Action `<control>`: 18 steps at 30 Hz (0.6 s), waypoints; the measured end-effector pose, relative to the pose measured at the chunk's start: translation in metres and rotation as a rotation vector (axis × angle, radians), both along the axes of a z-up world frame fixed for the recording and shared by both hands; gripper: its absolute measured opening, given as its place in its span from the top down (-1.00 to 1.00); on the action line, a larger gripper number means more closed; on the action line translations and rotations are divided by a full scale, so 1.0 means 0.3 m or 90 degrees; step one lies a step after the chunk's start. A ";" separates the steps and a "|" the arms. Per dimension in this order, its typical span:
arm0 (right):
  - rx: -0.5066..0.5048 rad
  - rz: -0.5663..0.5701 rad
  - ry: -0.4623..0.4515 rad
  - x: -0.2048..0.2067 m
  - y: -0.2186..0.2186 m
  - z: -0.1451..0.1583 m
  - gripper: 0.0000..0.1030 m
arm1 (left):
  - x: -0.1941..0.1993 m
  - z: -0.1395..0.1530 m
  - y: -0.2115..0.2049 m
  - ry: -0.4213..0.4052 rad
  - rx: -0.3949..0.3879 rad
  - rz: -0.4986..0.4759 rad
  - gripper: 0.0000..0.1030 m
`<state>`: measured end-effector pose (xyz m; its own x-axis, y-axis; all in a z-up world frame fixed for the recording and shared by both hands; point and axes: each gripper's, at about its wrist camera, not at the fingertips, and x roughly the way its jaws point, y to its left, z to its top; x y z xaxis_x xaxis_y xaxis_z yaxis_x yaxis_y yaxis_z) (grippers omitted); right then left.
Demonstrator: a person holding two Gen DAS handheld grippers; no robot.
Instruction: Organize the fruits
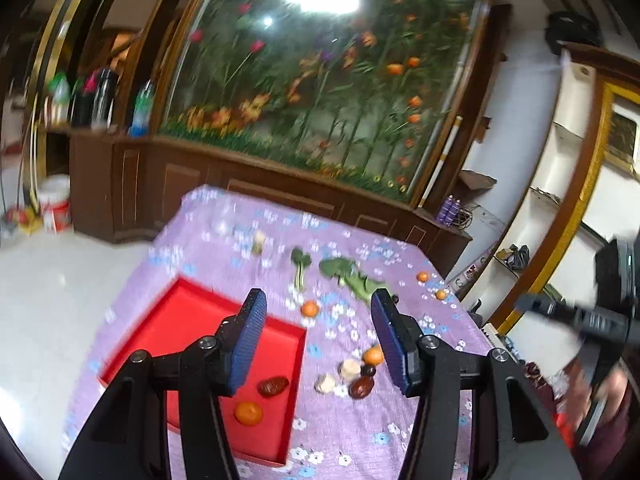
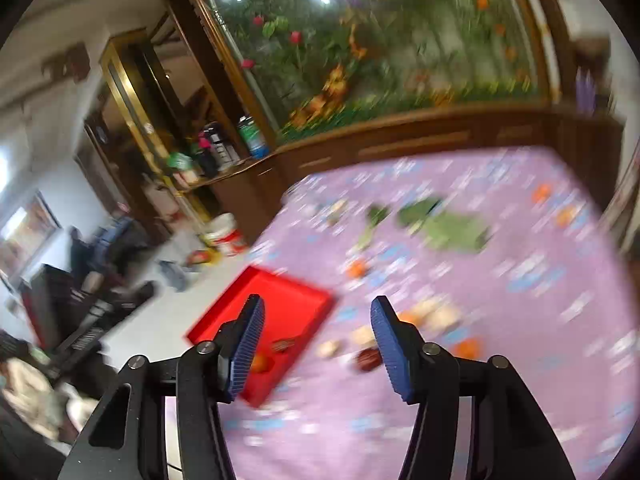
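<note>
Purple floral cloth [image 1: 360, 420] under you — red tray [image 1: 192, 320] holds an orange [image 1: 248, 413] and a date [image 1: 273, 386]; your left gripper [image 1: 318, 340] and right gripper [image 2: 318, 344] gape wide, empty

Each wrist camera looks forward and down past its own spread fingers at the purple floral tablecloth [image 1: 360, 420]. Both views share the red tray [image 1: 192, 320], ahead-left of the fingers, and the scattered fruit; the right view is blurred.
</note>
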<state>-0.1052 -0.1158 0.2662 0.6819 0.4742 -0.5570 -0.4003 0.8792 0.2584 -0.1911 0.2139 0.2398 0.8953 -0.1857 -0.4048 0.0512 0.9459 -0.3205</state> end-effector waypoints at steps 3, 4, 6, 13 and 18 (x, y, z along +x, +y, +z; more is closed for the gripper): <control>-0.116 -0.064 -0.066 -0.012 -0.107 0.192 -0.17 | -0.043 0.132 0.018 -0.037 0.060 0.020 -0.07; -0.153 -0.086 -0.086 -0.019 -0.143 0.252 -0.17 | -0.052 0.173 0.027 -0.047 0.081 0.035 -0.10; -0.237 -0.149 -0.127 -0.023 -0.221 0.391 -0.18 | -0.059 0.260 0.049 -0.063 0.129 0.074 -0.12; -0.581 -0.535 -0.283 -0.038 -0.494 0.889 -0.28 | 0.002 0.544 0.128 -0.076 0.267 0.198 -0.13; -0.655 -0.628 -0.265 -0.052 -0.587 0.936 -0.50 | 0.036 0.598 0.117 -0.090 0.306 0.227 -0.36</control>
<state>-0.1208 -0.2918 0.5470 0.6764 -0.7353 -0.0420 0.5649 0.5546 -0.6110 -0.1804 0.2491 0.4191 0.9197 0.3093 -0.2419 -0.2843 0.9495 0.1328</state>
